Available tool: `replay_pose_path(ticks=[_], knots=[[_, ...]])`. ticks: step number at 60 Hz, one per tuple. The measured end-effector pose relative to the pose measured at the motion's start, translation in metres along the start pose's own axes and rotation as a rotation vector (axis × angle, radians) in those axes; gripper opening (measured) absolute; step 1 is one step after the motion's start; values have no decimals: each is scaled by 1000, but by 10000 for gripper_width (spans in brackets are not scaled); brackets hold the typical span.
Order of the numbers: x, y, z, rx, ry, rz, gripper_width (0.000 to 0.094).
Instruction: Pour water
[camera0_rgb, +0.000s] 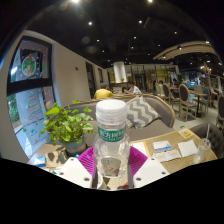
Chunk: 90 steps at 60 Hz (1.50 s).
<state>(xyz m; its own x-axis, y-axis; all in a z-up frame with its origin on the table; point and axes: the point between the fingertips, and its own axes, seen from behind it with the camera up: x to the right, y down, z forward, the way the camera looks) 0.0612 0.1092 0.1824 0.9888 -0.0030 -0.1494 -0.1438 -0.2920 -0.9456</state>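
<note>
tool: the tool has its two fingers at 6 o'clock of the gripper view, magenta pads facing inward, white finger bodies spreading out low on either side
tool state: pinching the bottle, a pad pressed on each flank of its lower body
bottle: clear plastic water bottle with white screw cap and green-and-white label, upright, dead centre between the fingers, cap at about 12 o'clock from the pads
bottle contents: level not readable through the label
plant: small leafy green plant in a pot, at 9 o'clock of the bottle, just beside it, standing on the bench
bench: light wooden bench running behind the bottle toward 3 o'clock
papers: white and blue sheets lying flat on the bench at 4 o'clock of the bottle, near the right finger
poster: green-and-white wall poster at 10 o'clock, well beyond the plant
background: striped grey cushion at 2 o'clock of the bottle, chairs and tables farther off, ceiling spotlights above
people: cannot tell
</note>
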Motion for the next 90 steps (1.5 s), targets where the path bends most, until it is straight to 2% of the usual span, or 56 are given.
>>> replay_pose_path(ticks=[13,29,36,43,45,49,50,62,76,90], knots=[[57,77,24,-105,65,-70,406],[77,143,32,-176,75,-90,417],[77,140,30,-145,89,-102,458],[80,146,28,-185,107,-81,533],[81,149,27,-208,119,-78,598],[81,154,17,-258,130,-69,849],[82,156,13,-271,137,-63,869],[67,133,-54,-313,164,-25,857],[24,98,-180,-371,200,-17,854],[-14,69,-276,-347,239,-11,850]])
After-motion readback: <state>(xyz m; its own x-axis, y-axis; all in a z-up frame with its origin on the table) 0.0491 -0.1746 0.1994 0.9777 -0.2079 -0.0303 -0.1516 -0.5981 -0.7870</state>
